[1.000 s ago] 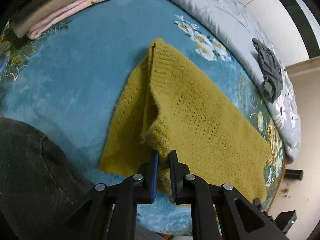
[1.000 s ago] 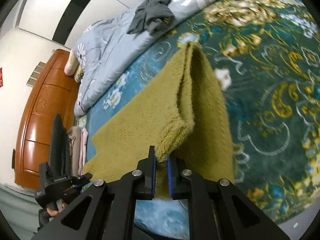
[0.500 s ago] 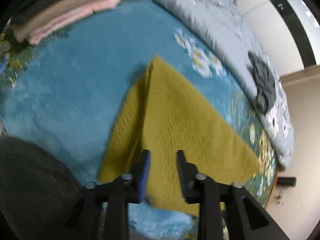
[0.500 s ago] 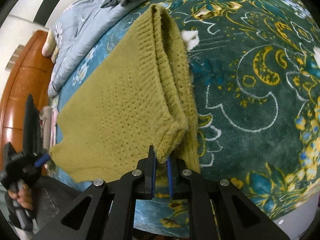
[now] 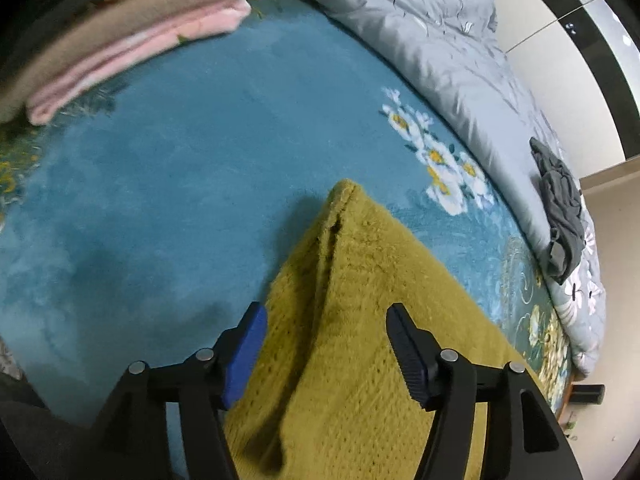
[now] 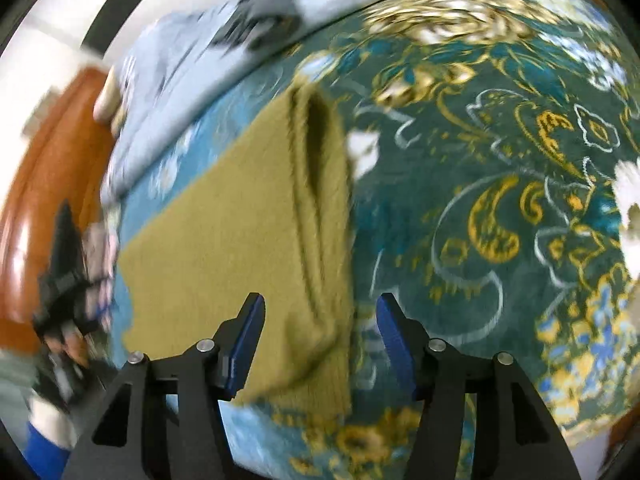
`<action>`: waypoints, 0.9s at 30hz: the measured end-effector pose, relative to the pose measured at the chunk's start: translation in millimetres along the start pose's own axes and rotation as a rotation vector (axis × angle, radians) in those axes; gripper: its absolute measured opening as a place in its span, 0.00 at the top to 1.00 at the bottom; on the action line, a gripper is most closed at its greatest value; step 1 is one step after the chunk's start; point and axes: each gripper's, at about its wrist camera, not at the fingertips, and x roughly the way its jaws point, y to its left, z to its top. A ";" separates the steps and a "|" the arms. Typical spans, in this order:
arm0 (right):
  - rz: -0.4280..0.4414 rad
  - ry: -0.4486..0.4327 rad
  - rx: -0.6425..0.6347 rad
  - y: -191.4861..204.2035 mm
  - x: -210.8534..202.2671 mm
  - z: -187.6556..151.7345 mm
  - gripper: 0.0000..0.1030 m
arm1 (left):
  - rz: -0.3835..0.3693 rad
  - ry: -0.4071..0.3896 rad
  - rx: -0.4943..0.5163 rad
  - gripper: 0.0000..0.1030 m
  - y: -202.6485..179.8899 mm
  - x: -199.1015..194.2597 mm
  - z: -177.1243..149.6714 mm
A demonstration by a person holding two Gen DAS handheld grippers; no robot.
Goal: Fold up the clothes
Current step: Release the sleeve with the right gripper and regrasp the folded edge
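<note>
Left wrist view: left tool (image 5: 324, 344) is hanging with jaws spread wide, gripping nothing, over the near end of the mustard knit sweater (image 5: 360, 360).
Right wrist view: right tool (image 6: 320, 340) is likewise standing spread and empty above the sweater's other near corner.
Sweater's place: it is lying doubled over, layers stacked, on the teal floral bedspread (image 5: 180, 180) toward the bed's near edge, well apart from the folded pile (image 5: 120, 40) at the far corner.
Handling: it is looking soft, thick and limp, probably light; layers are likely sliding and sagging when lifted.
Hold: pinching both layers together at the near corners is seeming safest.
</note>
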 end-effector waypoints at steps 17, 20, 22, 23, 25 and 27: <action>0.013 -0.016 0.133 7.4 78.7 87.5 0.53 | -0.053 0.039 -0.045 0.55 6.5 53.5 23.9; 0.012 -0.001 0.131 11.9 78.0 84.7 0.80 | -0.092 0.029 -0.064 0.82 9.0 50.8 24.7; -0.001 -0.002 0.131 16.9 78.1 84.1 0.82 | -0.102 0.014 -0.052 0.85 6.3 46.3 26.7; 0.008 -0.007 0.132 19.5 75.5 86.4 0.83 | -0.102 -0.002 -0.030 0.86 1.3 42.3 27.9; 0.038 -0.028 0.128 26.4 67.7 93.6 0.84 | -0.125 -0.046 0.026 0.87 -11.7 32.0 30.9; 0.087 -0.075 0.102 36.5 50.0 107.5 0.85 | -0.198 -0.102 0.064 0.87 -26.8 19.0 39.2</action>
